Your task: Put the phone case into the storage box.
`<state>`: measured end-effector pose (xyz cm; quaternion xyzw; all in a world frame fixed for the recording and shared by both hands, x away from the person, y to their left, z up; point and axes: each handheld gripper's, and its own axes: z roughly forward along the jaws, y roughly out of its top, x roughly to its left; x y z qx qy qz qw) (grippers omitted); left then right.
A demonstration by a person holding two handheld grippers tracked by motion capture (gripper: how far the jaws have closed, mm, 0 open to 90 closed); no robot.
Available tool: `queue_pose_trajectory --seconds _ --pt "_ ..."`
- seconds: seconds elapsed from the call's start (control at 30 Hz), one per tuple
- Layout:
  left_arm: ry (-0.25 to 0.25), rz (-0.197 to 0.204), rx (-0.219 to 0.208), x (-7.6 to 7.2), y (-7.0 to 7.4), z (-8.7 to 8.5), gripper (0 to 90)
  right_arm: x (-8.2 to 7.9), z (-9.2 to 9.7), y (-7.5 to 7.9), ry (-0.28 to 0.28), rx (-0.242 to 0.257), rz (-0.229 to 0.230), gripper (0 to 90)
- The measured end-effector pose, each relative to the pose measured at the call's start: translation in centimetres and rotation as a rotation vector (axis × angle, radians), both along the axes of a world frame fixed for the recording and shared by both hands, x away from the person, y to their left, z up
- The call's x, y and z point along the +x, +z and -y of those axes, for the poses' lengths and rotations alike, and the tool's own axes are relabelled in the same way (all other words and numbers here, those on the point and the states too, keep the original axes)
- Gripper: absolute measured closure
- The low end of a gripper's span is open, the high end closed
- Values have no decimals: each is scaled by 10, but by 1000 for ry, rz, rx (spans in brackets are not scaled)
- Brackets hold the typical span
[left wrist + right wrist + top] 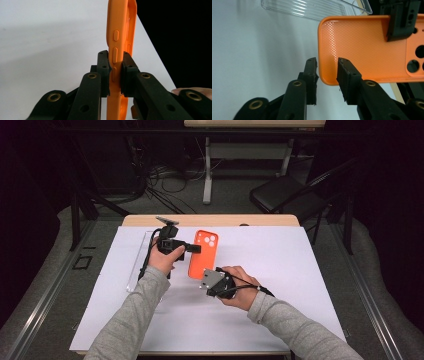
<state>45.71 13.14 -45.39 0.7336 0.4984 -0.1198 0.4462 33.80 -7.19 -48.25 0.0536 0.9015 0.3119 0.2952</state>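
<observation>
- The orange phone case was held up above the white sheet on the counter, near the sheet's far middle, its camera cut-outs at the far end.
- In the left gripper view the case stood edge-on, its side buttons facing the camera.
- The left gripper was clamped on the case's long left edge; in its own view the left gripper pads pressed the case from both sides, the jaws narrow.
- The right gripper sat at the case's near end. In its own view the right gripper straddled a rounded corner of the case, jaws partly apart, a gap showing on the left pad's side; whether the right pad touched I could not tell.
- A clear plastic tray lay flat just beside the case on the left, near the sheet's left edge.
- To the right of the case the sheet was bare out to its edge, and the near strip before both forearms was also bare.
- Beyond the counter's far edge stood a black chair and loose cables on the floor.
</observation>
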Motion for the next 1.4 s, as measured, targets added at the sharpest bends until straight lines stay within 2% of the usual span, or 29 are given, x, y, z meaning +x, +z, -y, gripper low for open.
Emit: queue_pose_trajectory --seconds 0.03,0.07,0.13,0.2,0.5,0.63,0.7,0.83,1.13,1.23,1.4 --pt "4 0 -8 0 0 -1 812 1 1 0 11 -3 9 676" --pt "6 5 0 0 0 -2 812 0 3 0 -4 12 -3 667" --pt "15 10 13 -1 1 -3 812 2 6 1 9 3 16 653" --pt "10 22 -9 -2 1 -5 812 0 8 1 -12 21 5 637" --pt "28 80 -46 -11 4 -15 811 -1 19 13 -50 87 24 606" --pt "35 118 -56 -17 6 -19 811 0 22 15 -71 118 24 557" --pt "39 134 -67 -20 7 -21 811 1 25 15 -99 124 35 542" --pt "33 167 -77 -26 9 -23 811 5 30 16 -125 142 19 531" --pt "16 212 -80 -41 7 -28 810 10 43 18 -176 222 3 536" --pt "4 214 -86 -46 6 -29 810 11 45 18 -193 250 -6 538" --pt "-5 248 -84 -55 5 -34 810 13 50 15 -210 299 -17 551"
